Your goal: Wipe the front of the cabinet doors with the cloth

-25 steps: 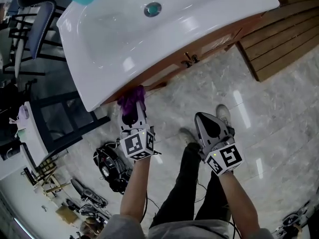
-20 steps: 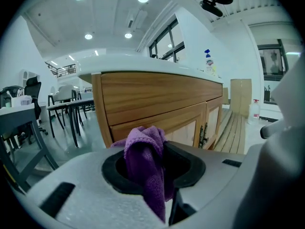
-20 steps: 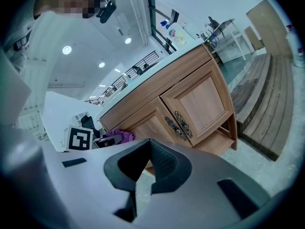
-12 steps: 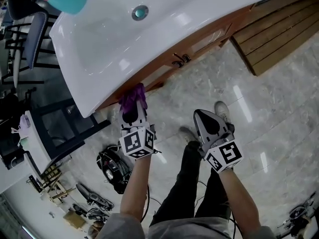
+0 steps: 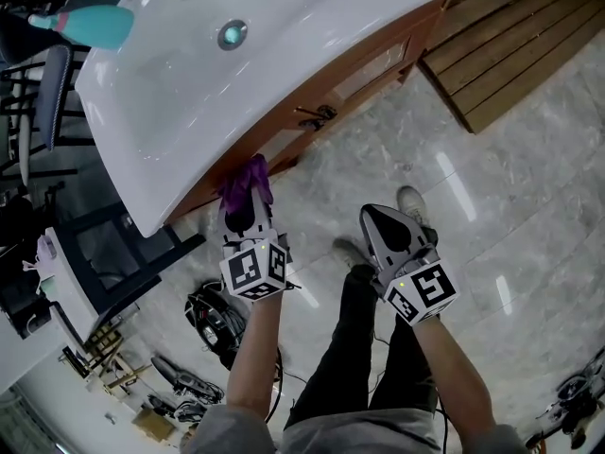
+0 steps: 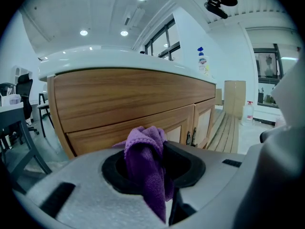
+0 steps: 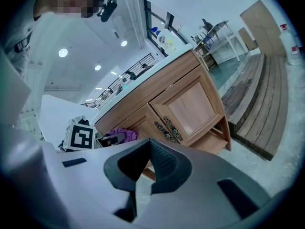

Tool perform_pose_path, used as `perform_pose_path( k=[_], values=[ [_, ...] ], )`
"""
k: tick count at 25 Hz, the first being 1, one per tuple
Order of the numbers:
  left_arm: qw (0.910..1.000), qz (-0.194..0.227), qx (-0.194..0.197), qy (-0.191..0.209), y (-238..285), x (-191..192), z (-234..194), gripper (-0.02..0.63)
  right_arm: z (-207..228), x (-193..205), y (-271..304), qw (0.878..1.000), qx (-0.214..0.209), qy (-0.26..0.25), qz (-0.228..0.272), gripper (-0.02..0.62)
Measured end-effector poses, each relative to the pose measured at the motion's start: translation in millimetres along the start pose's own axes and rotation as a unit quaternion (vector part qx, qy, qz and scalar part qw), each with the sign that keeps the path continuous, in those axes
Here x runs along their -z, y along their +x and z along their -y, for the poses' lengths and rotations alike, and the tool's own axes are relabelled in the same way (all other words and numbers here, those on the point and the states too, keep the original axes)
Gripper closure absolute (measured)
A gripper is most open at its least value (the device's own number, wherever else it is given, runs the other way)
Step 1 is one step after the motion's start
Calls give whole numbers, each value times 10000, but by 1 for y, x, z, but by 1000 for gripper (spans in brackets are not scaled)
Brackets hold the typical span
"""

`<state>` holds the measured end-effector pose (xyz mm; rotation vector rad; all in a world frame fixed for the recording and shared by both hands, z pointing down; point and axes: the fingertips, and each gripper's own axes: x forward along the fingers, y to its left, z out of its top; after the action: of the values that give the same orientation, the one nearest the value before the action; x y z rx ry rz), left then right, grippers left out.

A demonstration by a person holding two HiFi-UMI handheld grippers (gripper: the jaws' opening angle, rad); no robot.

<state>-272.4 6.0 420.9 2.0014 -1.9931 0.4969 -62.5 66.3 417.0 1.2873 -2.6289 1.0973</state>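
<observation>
Purple cloth in left gripper, near cabinet

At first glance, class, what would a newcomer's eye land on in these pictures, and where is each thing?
The purple cloth stands out most, pinched in the left gripper and held up near the left end of the wooden cabinet. Above it, the big white sink fills the top of the head view, with a teal bottle by its far left corner. The right gripper hangs shut and empty over the pale floor.
</observation>
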Motion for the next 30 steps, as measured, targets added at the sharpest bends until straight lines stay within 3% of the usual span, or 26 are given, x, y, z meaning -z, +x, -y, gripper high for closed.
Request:
perform_pose_path(
  k=[30],
  values=[
    [9996,41,272,116,28,-17,58,495,40,-14,-26,9996,112,223,108,586]
  ],
)
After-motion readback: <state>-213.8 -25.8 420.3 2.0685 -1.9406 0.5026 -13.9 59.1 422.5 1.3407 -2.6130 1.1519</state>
